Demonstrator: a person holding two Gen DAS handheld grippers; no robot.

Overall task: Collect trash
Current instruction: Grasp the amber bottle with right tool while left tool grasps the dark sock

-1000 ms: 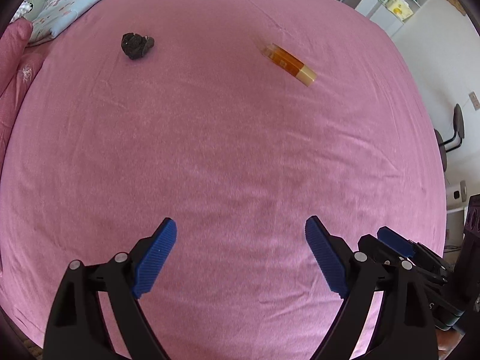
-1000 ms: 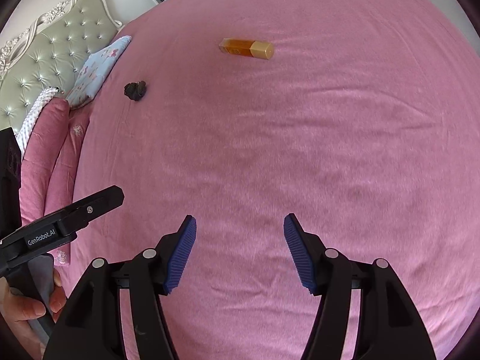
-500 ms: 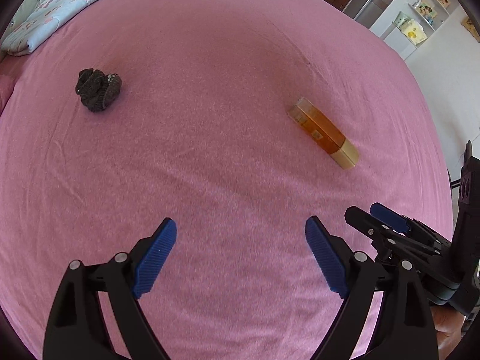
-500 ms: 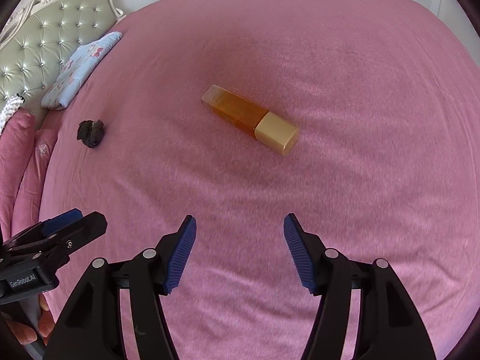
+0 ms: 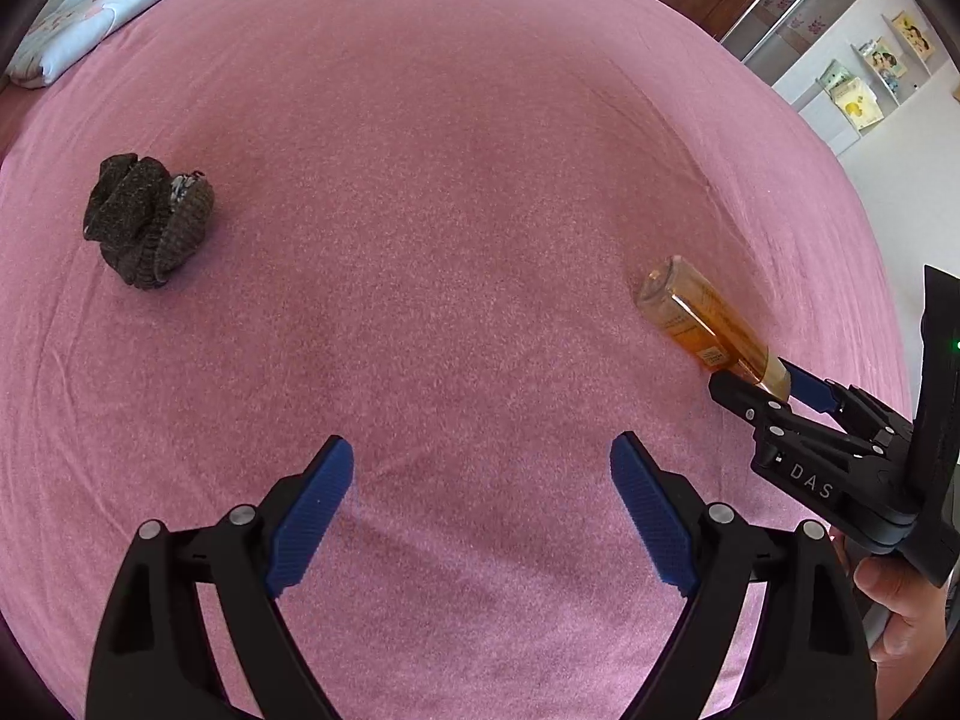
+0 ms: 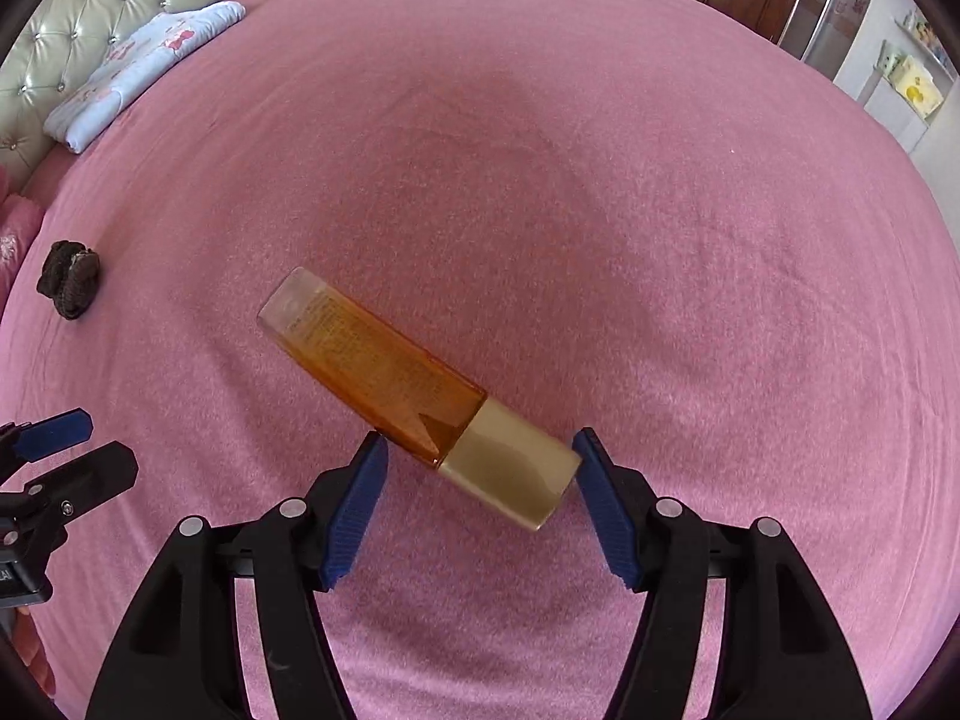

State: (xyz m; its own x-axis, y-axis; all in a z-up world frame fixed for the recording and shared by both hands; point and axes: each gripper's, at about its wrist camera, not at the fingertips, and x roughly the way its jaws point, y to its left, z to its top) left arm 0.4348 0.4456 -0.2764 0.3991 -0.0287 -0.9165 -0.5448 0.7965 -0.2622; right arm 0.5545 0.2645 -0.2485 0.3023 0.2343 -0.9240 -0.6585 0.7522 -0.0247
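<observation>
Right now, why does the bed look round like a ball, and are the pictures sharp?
Left wrist view: fisheye bulges the pink bedspread, corners go dark; the dark knitted bundle is crisp. Right wrist view: same bulge, a soft shadow on the bedspread beyond the amber bottle, whose label print is too blurred to read.

Amber bottle [image 6: 384, 369] lies between the spread right gripper [image 6: 480, 504] fingers.

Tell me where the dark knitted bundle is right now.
The dark knitted bundle lies on the pink bedspread, far left in both wrist views, below the blue pillow, well left of the amber bottle.
</observation>
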